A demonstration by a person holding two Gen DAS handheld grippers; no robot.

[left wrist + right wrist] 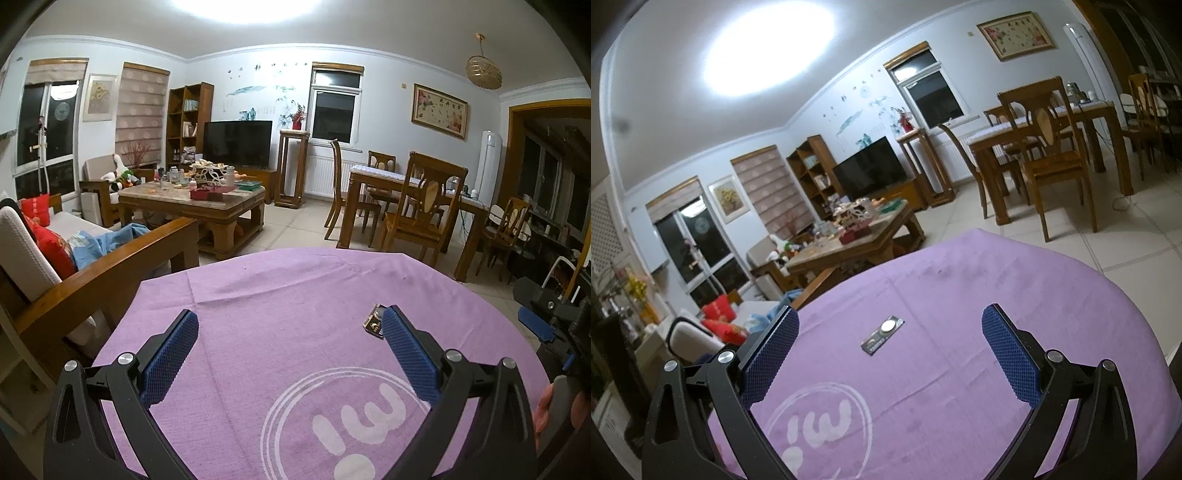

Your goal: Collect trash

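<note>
While fingers (1008, 354) gape, maybe battery pack (882, 334) lies untouched.

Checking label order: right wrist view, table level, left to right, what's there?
Left blue-padded finger → small dark battery blister card on the purple tablecloth → right blue-padded finger. Right claw is open.

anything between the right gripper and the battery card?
Nothing: only bare purple cloth lies between the open right gripper and the battery card, per the right wrist view.
</note>
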